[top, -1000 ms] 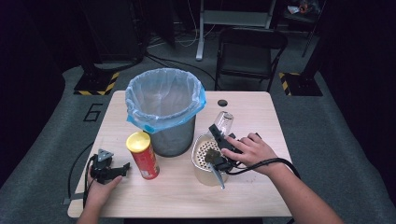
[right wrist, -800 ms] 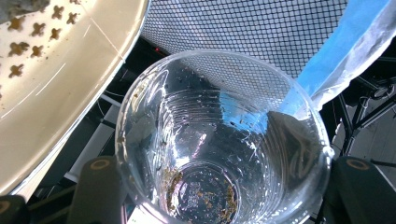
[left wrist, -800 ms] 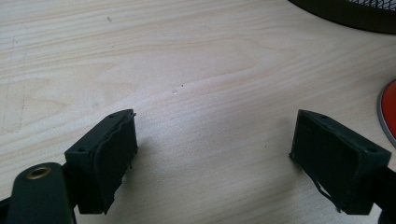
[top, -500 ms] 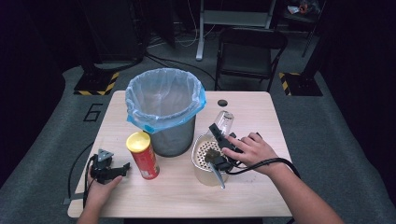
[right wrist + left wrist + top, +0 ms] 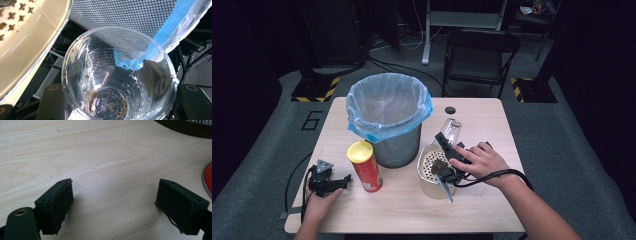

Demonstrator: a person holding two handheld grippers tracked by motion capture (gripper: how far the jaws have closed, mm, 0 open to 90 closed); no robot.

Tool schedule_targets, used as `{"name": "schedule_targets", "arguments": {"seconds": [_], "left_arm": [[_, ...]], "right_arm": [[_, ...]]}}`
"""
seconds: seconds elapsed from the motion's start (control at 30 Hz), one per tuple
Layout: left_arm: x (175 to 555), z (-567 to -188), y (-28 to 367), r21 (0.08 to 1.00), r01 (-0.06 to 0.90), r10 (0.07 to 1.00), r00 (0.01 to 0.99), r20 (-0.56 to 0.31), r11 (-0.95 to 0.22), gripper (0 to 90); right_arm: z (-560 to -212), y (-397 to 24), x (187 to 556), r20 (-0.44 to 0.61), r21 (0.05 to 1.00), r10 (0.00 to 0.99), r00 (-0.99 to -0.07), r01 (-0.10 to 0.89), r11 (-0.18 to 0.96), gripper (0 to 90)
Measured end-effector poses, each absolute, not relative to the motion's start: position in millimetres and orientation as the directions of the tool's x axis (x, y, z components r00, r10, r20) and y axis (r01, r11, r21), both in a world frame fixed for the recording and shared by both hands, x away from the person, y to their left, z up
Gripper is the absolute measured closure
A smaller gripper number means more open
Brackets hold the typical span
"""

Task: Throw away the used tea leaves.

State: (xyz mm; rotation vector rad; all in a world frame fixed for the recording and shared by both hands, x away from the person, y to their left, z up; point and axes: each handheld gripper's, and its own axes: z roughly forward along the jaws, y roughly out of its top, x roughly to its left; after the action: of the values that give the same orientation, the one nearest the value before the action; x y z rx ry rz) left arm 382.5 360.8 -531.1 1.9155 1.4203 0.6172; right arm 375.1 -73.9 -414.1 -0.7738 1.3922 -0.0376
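A clear plastic cup (image 5: 117,75), clamped between the right gripper (image 5: 117,105)'s fingers, tips over a perforated beige strainer bowl (image 5: 432,165); crumbs cling to its bottom. Emptying looks nearly finished; next, likely, the bagged bin (image 5: 387,115) beyond. The left gripper (image 5: 115,202) rests spread and empty on the table (image 5: 100,157).

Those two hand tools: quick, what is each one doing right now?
Left tool: open, nothing between its jaws, resting low over the table.
Right tool: closed on a clear plastic cup, tipped over a strainer bowl.
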Motion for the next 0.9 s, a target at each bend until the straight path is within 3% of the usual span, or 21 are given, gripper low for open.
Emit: {"name": "schedule_targets", "arguments": {"seconds": [0.03,0.2,0.3,0.4,0.43,0.53,0.57,0.67,0.7,0.87,0.9], "left_arm": [[382,-531,361,0.745,0.64,0.955,0.297,-0.015,-0.187,14.0],[382,-531,361,0.745,0.64,0.955,0.297,-0.016,-0.186,14.0],[382,-531,361,0.745,0.64,0.955,0.297,-0.015,-0.187,14.0],[382,-531,361,0.745,0.64,0.955,0.297,-0.015,-0.187,14.0],[382,-531,361,0.745,0.64,0.955,0.297,-0.015,-0.187,14.0],[382,-531,361,0.745,0.64,0.955,0.297,-0.016,-0.187,14.0],[382,-531,361,0.745,0.64,0.955,0.297,-0.015,-0.187,14.0],[382,-531,361,0.745,0.64,0.955,0.297,-0.015,-0.187,14.0],[382,-531,361,0.745,0.64,0.955,0.297,-0.015,-0.187,14.0],[382,-531,361,0.745,0.64,0.955,0.297,-0.015,-0.187,14.0],[382,-531,361,0.745,0.64,0.955,0.297,-0.015,-0.187,14.1]], "right_arm": [[-417,-77,375,-0.867,-0.492,-0.477,0.148,-0.41,0.768,37.5],[-417,-77,374,-0.866,-0.494,-0.476,0.153,-0.409,0.767,37.6],[-423,-78,373,-0.909,-0.411,-0.398,0.121,-0.404,0.817,37.6],[-421,-78,373,-0.899,-0.433,-0.419,0.13,-0.405,0.805,37.5],[-415,-76,375,-0.872,-0.489,-0.437,0.219,-0.41,0.77,37.5],[-415,-76,375,-0.873,-0.487,-0.432,0.225,-0.409,0.772,37.5],[-415,-78,374,-0.868,-0.49,-0.473,0.151,-0.412,0.768,37.5],[-415,-78,374,-0.875,-0.48,-0.456,0.163,-0.415,0.773,37.5],[-413,-77,375,-0.875,-0.484,-0.432,0.217,-0.412,0.772,37.5],[-408,-75,373,-0.86,-0.51,-0.456,0.228,-0.416,0.753,37.5],[-410,-76,373,-0.862,-0.503,-0.47,0.188,-0.417,0.757,37.5]]}}
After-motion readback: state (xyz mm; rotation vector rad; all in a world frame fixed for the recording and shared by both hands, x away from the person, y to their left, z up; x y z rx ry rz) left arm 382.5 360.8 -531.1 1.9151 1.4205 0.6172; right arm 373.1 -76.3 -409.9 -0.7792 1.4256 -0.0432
